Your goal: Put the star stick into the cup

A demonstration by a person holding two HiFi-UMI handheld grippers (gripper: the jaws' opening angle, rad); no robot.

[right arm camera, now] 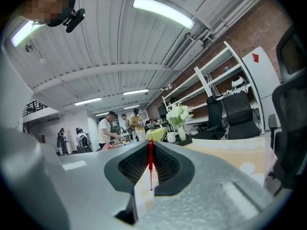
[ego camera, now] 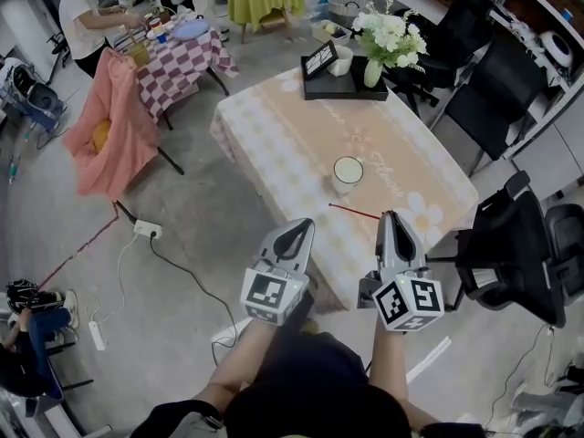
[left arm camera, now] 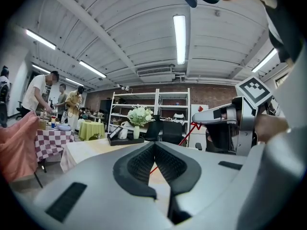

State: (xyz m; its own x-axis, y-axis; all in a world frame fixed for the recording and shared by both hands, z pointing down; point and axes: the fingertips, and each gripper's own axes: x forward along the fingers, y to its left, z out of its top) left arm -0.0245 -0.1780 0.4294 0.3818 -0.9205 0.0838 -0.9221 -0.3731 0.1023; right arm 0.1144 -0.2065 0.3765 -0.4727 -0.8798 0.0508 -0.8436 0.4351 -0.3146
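At the bottom of the head view, the left gripper (ego camera: 300,230) and the right gripper (ego camera: 393,223) are held out side by side over the near edge of the surface (ego camera: 292,144). Both point level, away from the person.

The left gripper is closed, its jaw tips meeting with nothing between them. The right gripper is pinched tight on the thin red star stick (ego camera: 354,212), clamping it at the jaw tips. In the head view the stick runs from that gripper's tip out to the left, above the cloth and clear of the left gripper.

Just beyond the stick, the white cup (ego camera: 348,172) stands upright on the pale checked cloth, apart from the stick and both grippers.

At the far end of the surface, a black tray (ego camera: 319,90) carries a vase of white flowers (ego camera: 389,36) and a small framed sign (ego camera: 319,59). Black chairs (ego camera: 493,99) stand to the right. Farther back, a person (ego camera: 82,16) bends over a red-checked table (ego camera: 182,62).
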